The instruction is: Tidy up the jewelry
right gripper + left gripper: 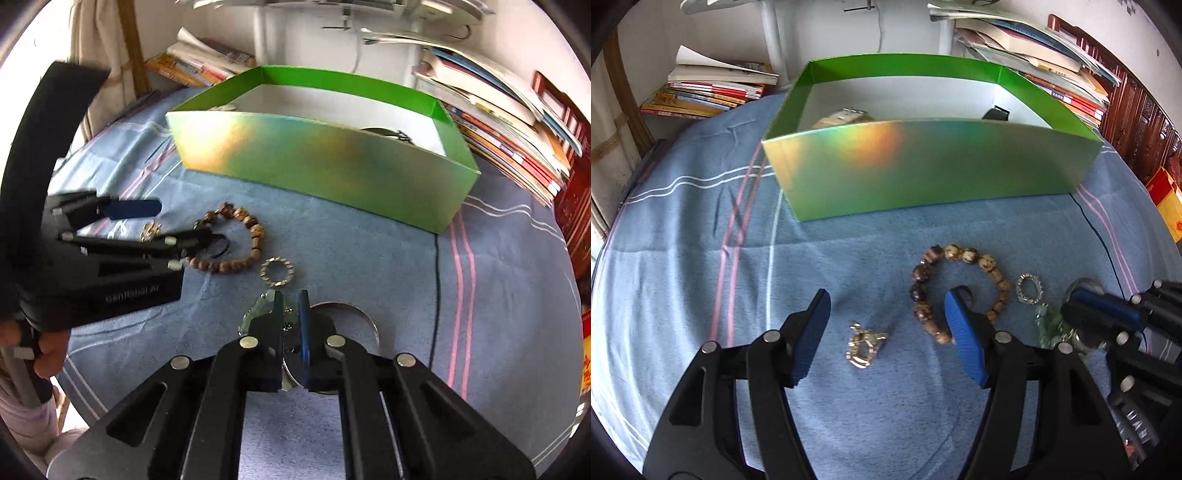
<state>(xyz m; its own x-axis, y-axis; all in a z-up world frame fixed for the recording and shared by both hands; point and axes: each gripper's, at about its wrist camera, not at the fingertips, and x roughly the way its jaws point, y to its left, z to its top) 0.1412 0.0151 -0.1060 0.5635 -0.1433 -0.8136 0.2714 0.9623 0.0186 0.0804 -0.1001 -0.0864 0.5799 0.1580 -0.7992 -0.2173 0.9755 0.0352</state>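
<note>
With its blue-padded jaws spread, the left gripper (886,332) straddles the small gold clasp ornament (864,349) for pickup; the right gripper (291,317) is clenched on the pale green bead strand (258,310), bound for the open green cardboard box (332,162).

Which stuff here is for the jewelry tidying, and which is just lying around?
For the job: green box, wooden bead bracelet, gold brooch, sparkly ring, pale green bracelet, silver bangle.

Just lying around: book stacks, black cable, blue bedsheet.
</note>
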